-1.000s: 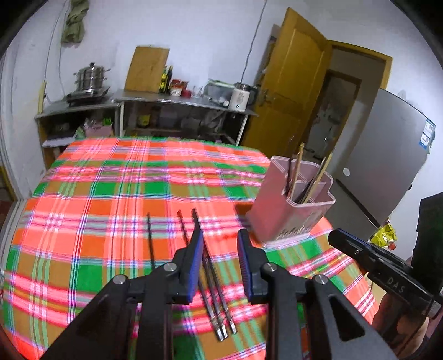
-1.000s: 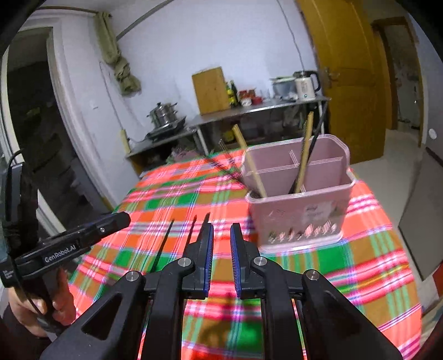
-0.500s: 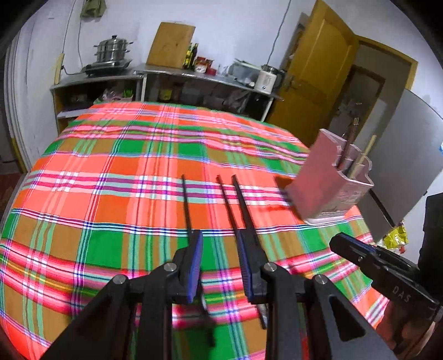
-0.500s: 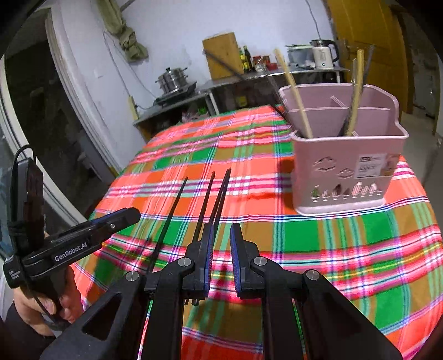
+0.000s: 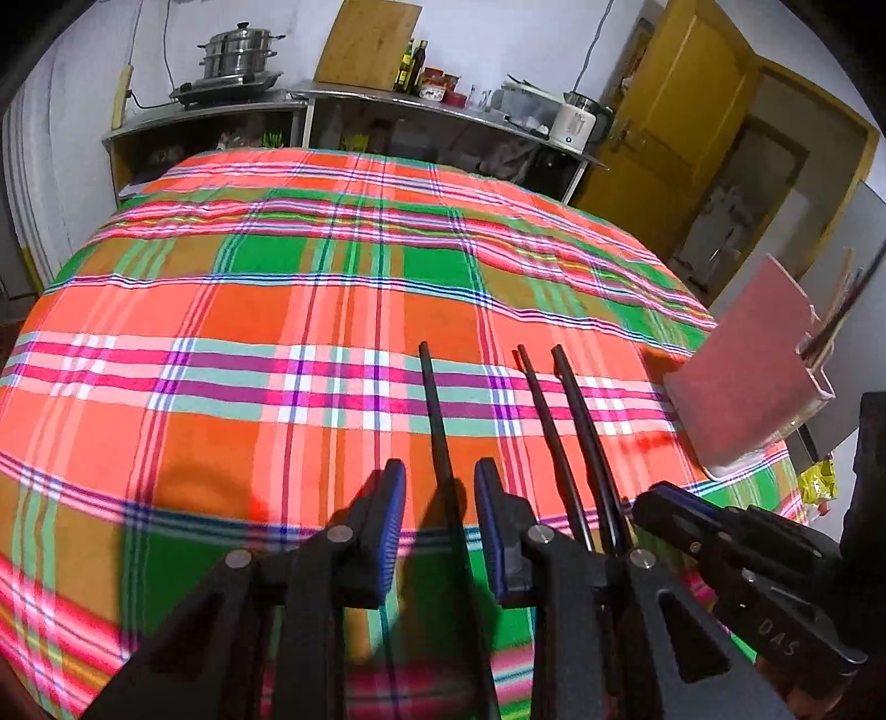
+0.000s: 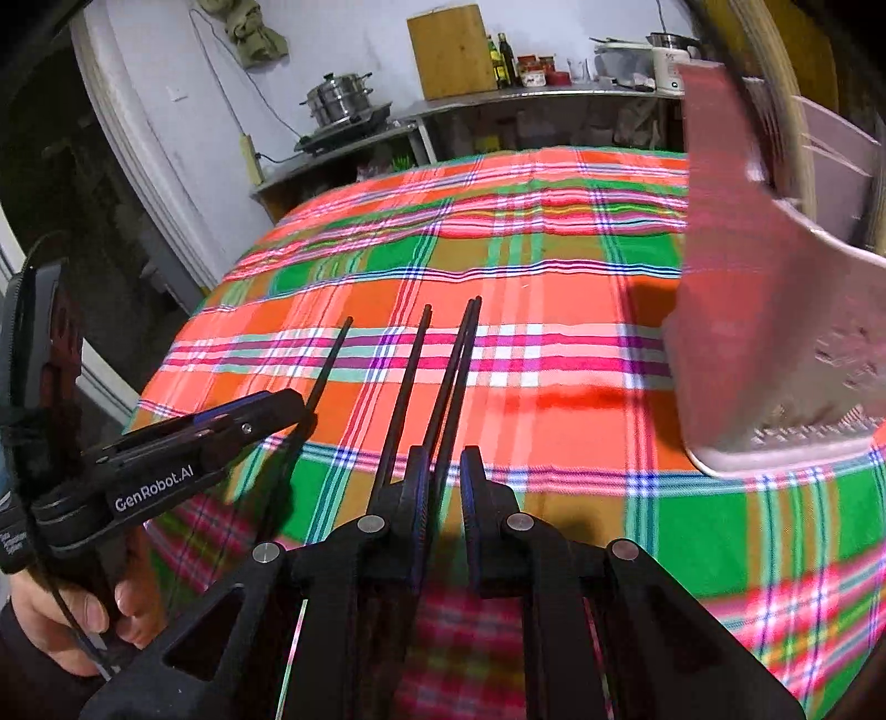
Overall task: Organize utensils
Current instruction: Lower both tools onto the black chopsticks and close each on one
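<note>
Several black chopsticks lie on the plaid tablecloth. In the left wrist view one chopstick point(image 5: 437, 421) runs between the open jaws of my left gripper point(image 5: 437, 498), untouched; others point(image 5: 576, 421) lie to its right. In the right wrist view my right gripper point(image 6: 440, 476) is slightly open around a pair of chopsticks point(image 6: 451, 387); a single one point(image 6: 329, 360) lies by the left gripper point(image 6: 210, 437). The pink utensil holder point(image 6: 775, 332), with chopsticks standing in it, sits at the right; it also shows in the left wrist view point(image 5: 747, 376).
The plaid tablecloth point(image 5: 277, 310) covers a round table. Behind it stands a steel counter point(image 5: 387, 105) with a steamer pot point(image 5: 238, 50), a cutting board, bottles and a kettle. A yellow door point(image 5: 681, 127) is at the back right. The right gripper point(image 5: 736, 559) shows in the left wrist view.
Both grippers have dropped lower and closer to the chopsticks on the cloth. The left jaws now straddle one chopstick, the right jaws a pair. The holder has slid to the right edge of both views.
</note>
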### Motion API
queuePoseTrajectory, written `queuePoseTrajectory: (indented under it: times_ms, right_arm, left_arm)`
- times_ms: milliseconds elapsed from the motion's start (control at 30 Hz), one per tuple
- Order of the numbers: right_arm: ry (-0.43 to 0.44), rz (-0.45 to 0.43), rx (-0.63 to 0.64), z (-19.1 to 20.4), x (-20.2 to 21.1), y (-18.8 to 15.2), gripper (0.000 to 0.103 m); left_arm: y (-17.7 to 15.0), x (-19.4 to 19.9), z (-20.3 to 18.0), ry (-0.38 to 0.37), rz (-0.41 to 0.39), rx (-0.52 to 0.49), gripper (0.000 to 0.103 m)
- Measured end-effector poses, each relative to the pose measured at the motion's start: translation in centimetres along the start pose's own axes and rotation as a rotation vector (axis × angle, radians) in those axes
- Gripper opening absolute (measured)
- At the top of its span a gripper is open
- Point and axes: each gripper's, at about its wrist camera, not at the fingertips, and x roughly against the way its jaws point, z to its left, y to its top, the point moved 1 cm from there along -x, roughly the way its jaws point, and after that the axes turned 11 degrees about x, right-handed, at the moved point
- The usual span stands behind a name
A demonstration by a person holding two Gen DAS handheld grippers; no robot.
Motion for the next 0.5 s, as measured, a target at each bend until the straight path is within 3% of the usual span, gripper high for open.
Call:
queuePoseTrajectory:
  times_ms: [333, 500]
  right_arm:
    - [-0.020, 0.030, 0.007, -0.1, -1.7, 0.4, 0.009]
    - [-0.025, 0.033, -0.012, -0.1, -1.3, 0.0, 0.007]
  left_arm:
    - [-1.3, -0.3, -1.3, 0.060, -0.017, -0.064, 0.027]
    - [-2.0, -0.1, -1.8, 0.102, -0.023, -0.094, 0.009]
